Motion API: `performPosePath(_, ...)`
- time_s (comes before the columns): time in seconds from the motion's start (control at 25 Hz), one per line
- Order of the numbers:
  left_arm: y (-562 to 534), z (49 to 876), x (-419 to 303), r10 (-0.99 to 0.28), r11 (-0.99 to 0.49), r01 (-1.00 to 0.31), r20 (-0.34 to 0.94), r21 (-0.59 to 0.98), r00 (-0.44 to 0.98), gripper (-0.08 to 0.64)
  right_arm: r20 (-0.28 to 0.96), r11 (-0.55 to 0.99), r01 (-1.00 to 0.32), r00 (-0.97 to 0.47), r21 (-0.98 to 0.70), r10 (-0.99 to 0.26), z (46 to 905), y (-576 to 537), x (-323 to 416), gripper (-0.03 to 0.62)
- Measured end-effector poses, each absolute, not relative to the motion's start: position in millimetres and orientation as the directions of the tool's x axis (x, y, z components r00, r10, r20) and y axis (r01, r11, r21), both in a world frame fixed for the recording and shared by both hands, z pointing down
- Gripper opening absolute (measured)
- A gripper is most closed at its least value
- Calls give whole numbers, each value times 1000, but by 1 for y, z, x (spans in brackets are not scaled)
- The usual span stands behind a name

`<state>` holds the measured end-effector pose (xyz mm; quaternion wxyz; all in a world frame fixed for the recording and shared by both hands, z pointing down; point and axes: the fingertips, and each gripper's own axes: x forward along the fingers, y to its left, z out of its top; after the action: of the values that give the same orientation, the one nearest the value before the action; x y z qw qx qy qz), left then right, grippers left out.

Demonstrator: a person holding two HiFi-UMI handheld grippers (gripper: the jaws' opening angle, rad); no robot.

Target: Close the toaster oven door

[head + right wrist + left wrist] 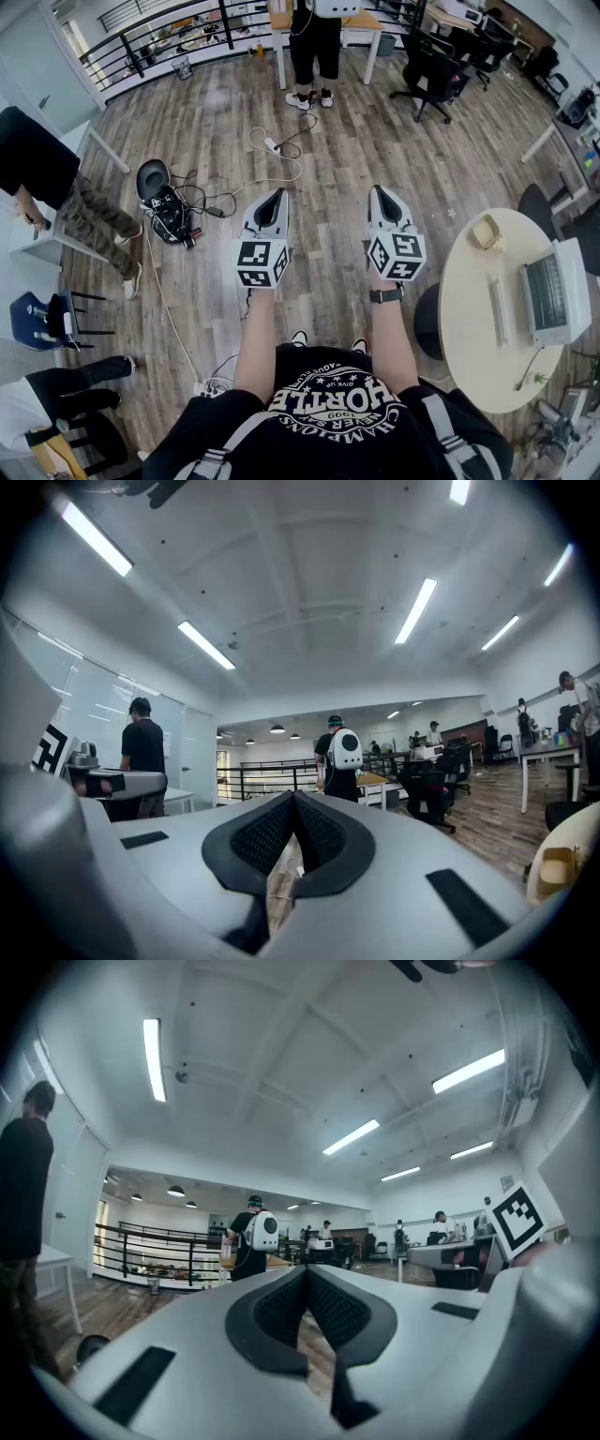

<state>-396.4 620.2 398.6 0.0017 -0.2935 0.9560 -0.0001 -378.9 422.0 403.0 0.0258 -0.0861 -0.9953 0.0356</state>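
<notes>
On the round table point(469, 356) at our right stands the toaster oven point(551, 295), well apart from both grippers. Our left gripper point(274, 197) and right gripper point(380, 193) are closed and empty. We should turn right and lift the door point(500, 310) evenly from beneath.

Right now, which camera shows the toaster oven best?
The head view: the toaster oven sits on the round table, seen from above. Neither gripper view shows it; the right one catches only the table's edge.

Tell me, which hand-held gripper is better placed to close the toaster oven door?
Probably the right hand-held gripper: the toaster oven, its door hanging open, sits on the round table to the person's right, nearer it than the left hand-held gripper. Both are shut and empty.
</notes>
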Motion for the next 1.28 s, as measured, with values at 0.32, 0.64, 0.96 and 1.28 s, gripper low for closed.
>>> performPosePath(0.32,622,402,-404,-600,800,-600,-15,21,-800,18,75,991,76,-994,-109,84,415,422,-374,18)
performPosePath(0.64,623,419,-408,-645,763,-645,27,-42,-764,18,84,993,-18,-996,-115,-9,426,431,-356,18)
performPosePath(0.96,570,432,-404,-693,709,-692,44,-137,-719,18,124,989,-92,-989,-118,-78,439,390,-334,18)
performPosePath(1.28,498,418,-414,-743,661,-737,20,-141,-669,18,132,971,-211,-972,-115,-195,435,322,-316,18)
